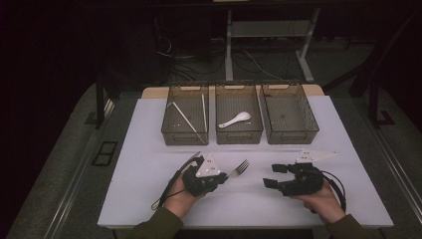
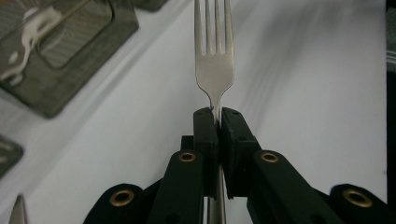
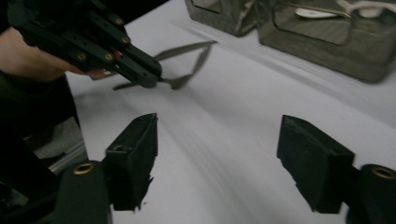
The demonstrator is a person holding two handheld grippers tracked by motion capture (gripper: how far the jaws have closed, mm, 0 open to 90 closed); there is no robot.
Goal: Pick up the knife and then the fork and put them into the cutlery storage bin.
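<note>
Fork [image 1: 241, 168] | tines aim up-right toward bins | clenched in left tool [image 1: 222, 176] | right tool [image 1: 272, 176] released

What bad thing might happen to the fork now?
The left gripper pinches the fork only on its thin neck, so it might twist or slip out. The three bins are tall; the fork might bump a wall going in. The knife lies near the open right gripper, which might knock it.

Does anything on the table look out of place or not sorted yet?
The knife lies loose on the white table, in front of the right bin, which looks empty. The left gripper holds the fork by its neck. Nothing looks spilled or damaged.
</note>
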